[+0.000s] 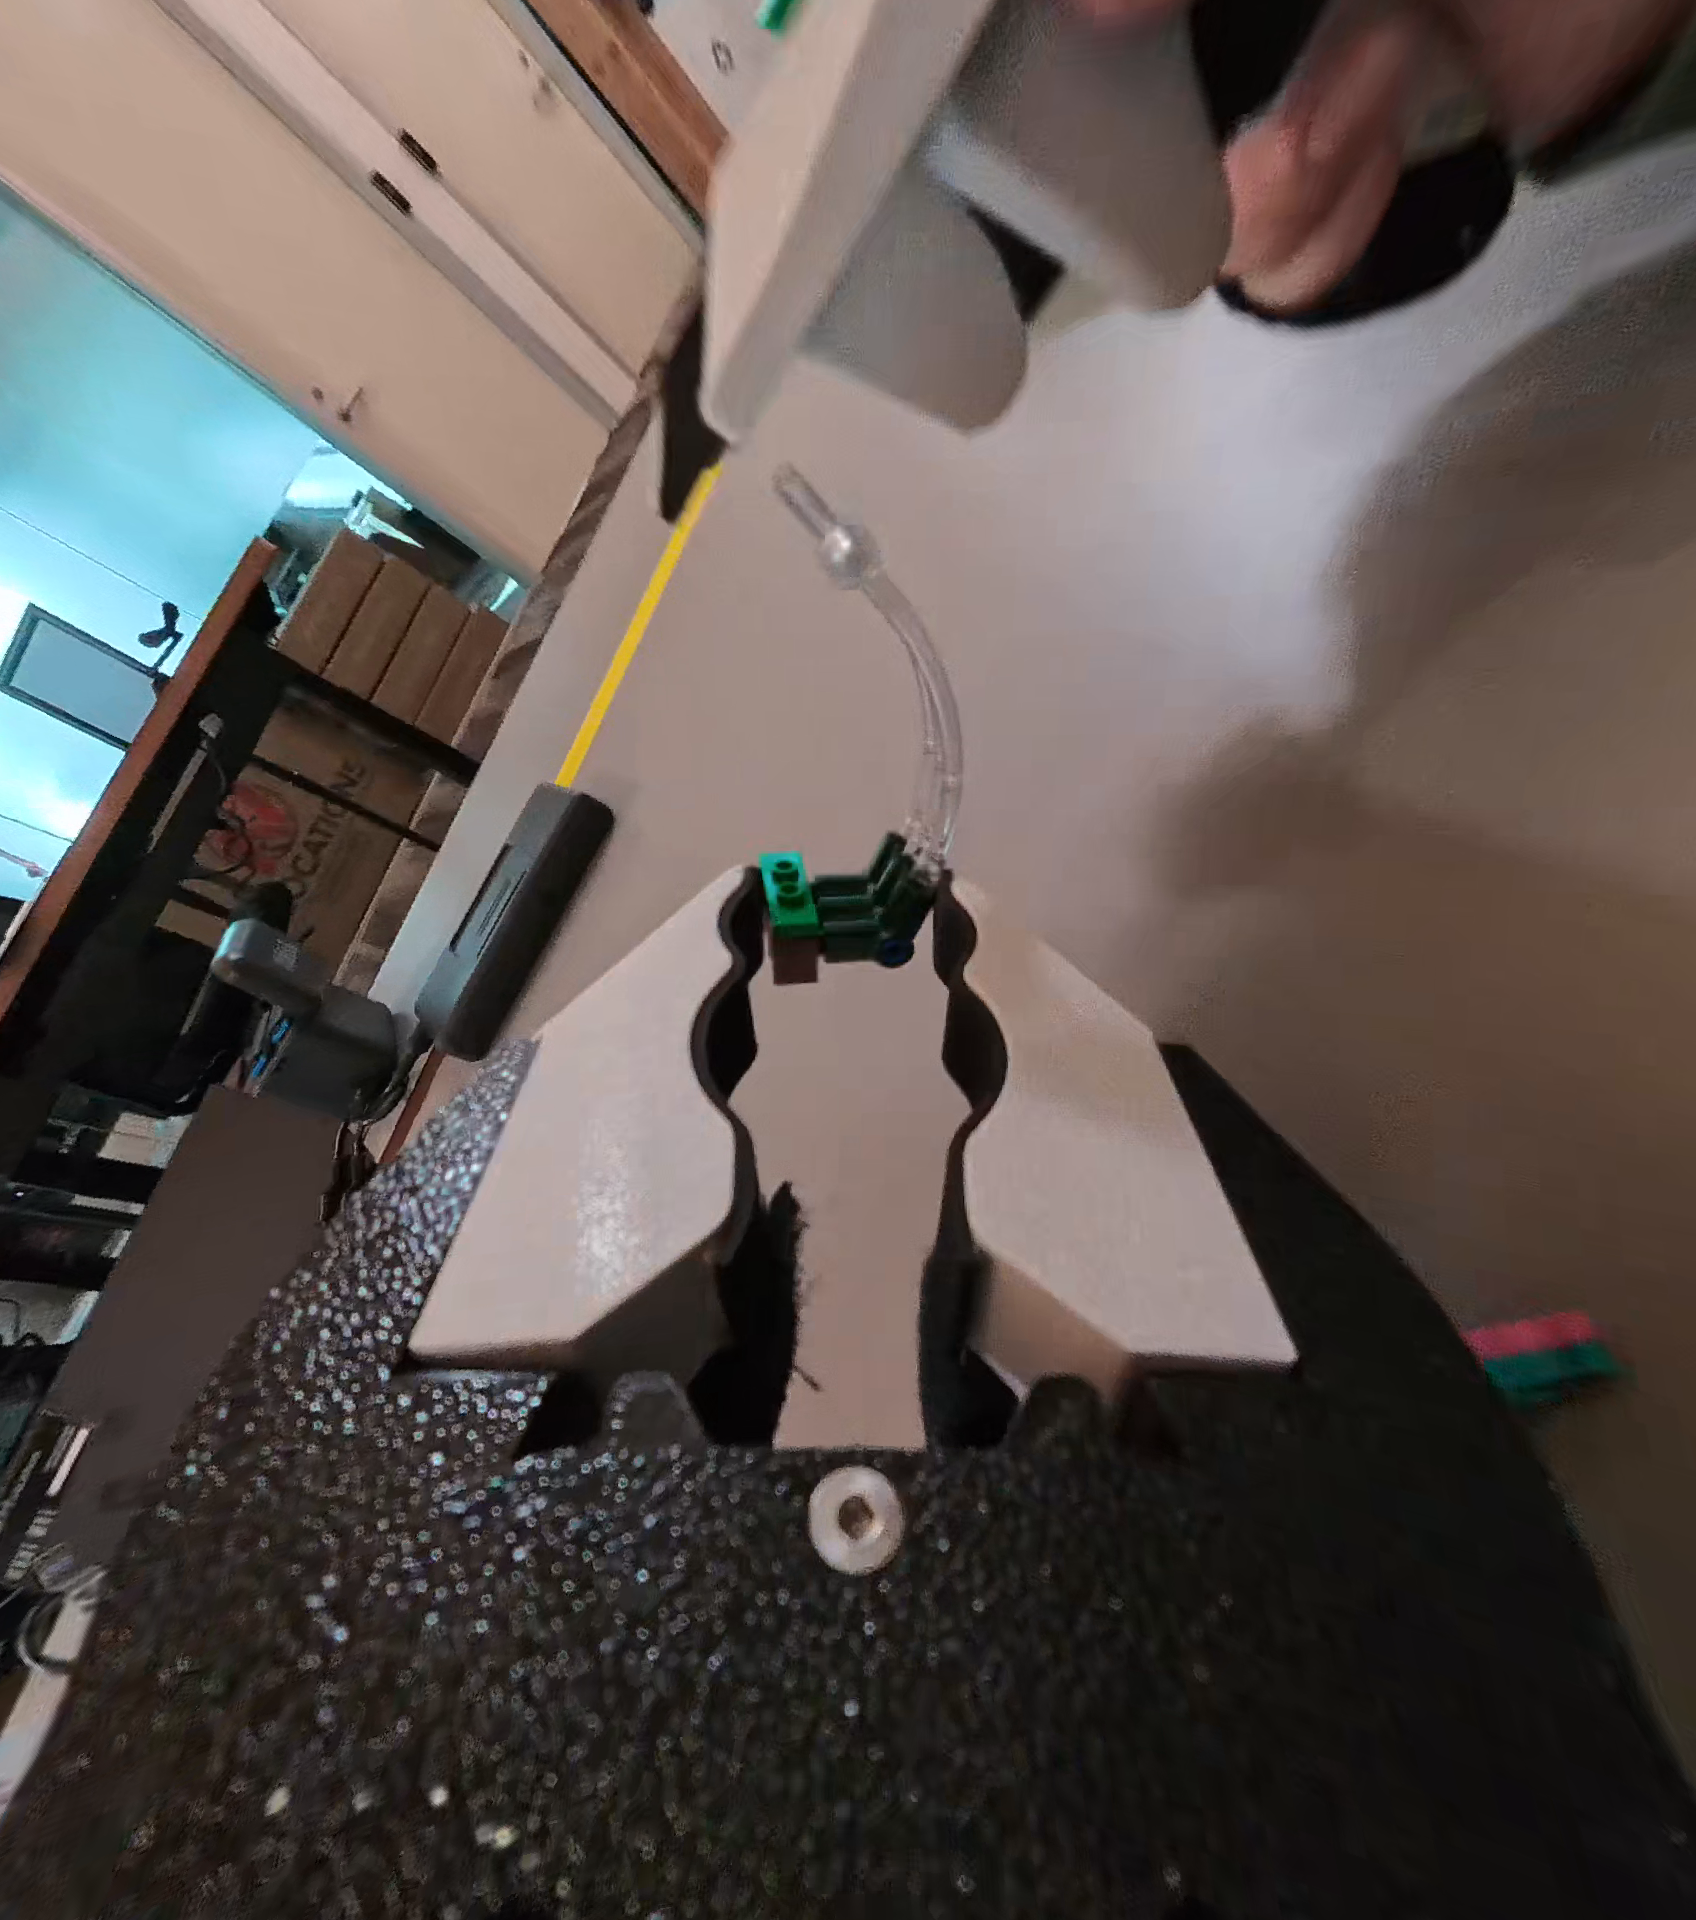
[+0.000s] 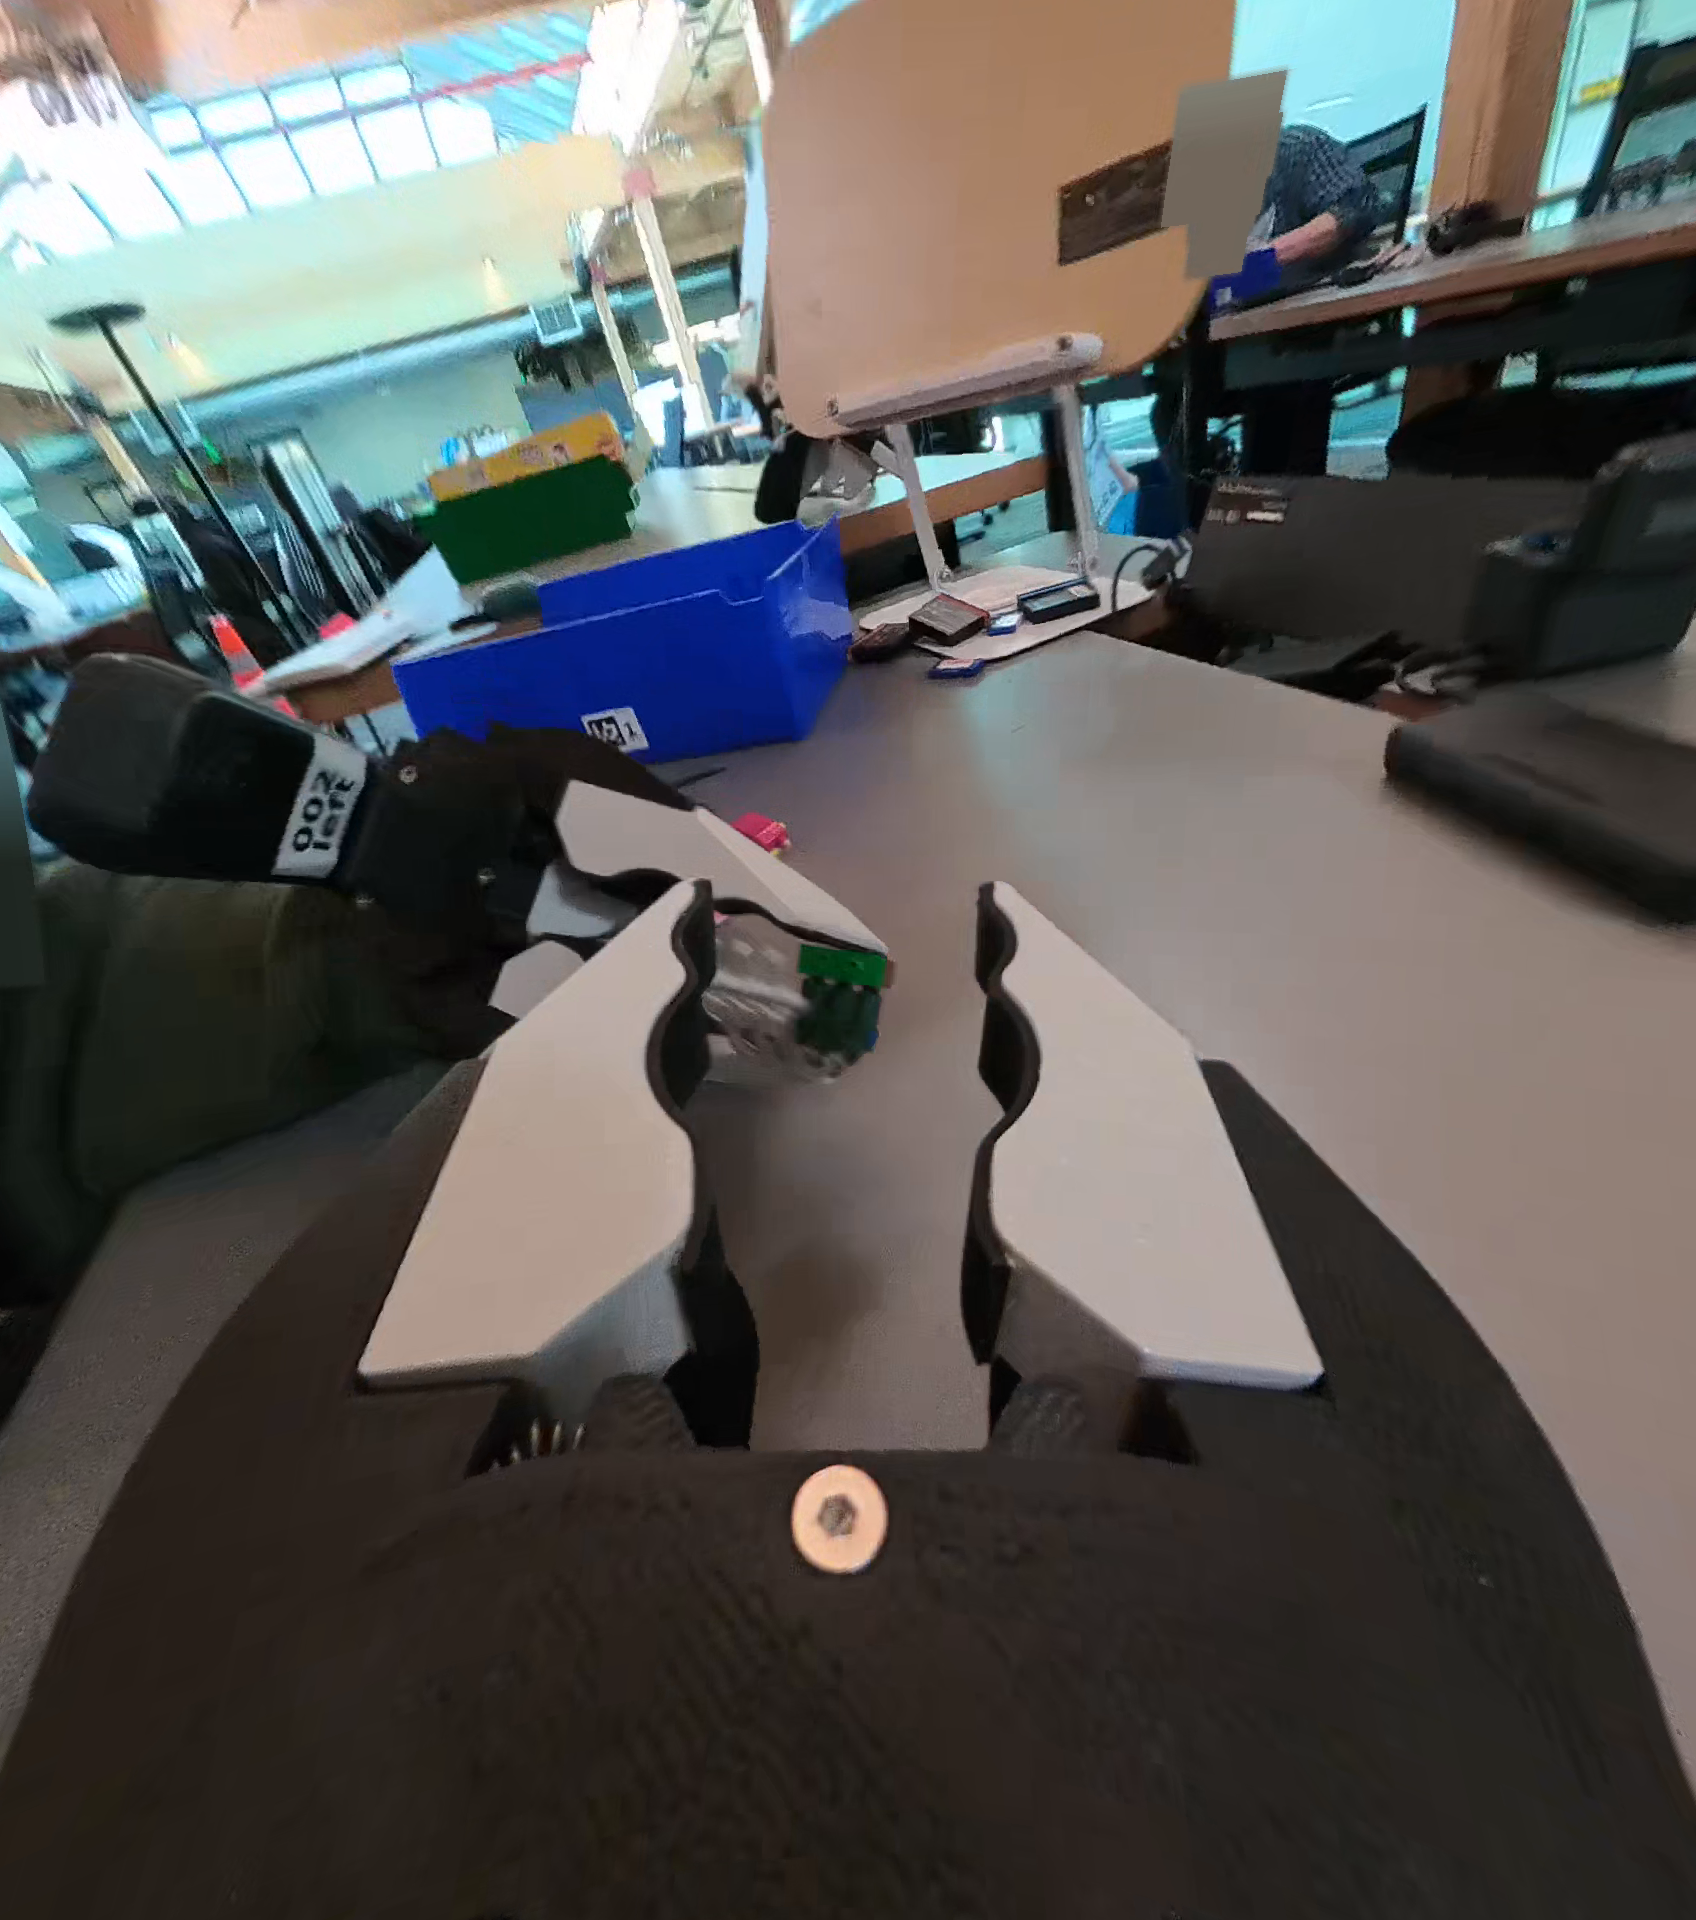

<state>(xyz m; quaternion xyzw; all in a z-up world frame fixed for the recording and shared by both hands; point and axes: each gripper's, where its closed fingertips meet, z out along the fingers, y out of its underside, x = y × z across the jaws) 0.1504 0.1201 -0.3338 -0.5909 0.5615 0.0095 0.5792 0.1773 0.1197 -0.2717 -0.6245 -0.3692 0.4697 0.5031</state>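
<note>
My left gripper point(image 1: 849, 914) is shut on a small assembly of green bricks point(image 1: 839, 909) with a brown piece under it. A clear curved rod point(image 1: 927, 707) with a ball near its end rises from the assembly. The gripper holds it above the grey table point(image 1: 1291, 779). In the right wrist view the assembly point(image 2: 839, 987) shows at the tip of the left gripper's upper finger point(image 2: 719, 862), just left of my right gripper point(image 2: 844, 914). The right gripper is open and empty. One of its fingers point(image 1: 823, 208) hangs close above the rod, held by a hand point(image 1: 1343, 156).
A blue bin point(image 2: 636, 644) stands at the back of the table point(image 2: 1187, 935), with a pink brick point(image 2: 761, 831) before it. Pink and green bricks point(image 1: 1540, 1361) lie on the table. A flat black device point(image 2: 1602, 821) lies at the right. A chair back point(image 2: 979, 208) stands behind. The grippers' ends are close to 7 cm from one another. The flat black device point(image 2: 1602, 821) is about equally far from each gripper, around 25 cm. Seen from the left wrist view point(image 1: 543, 869) as well.
</note>
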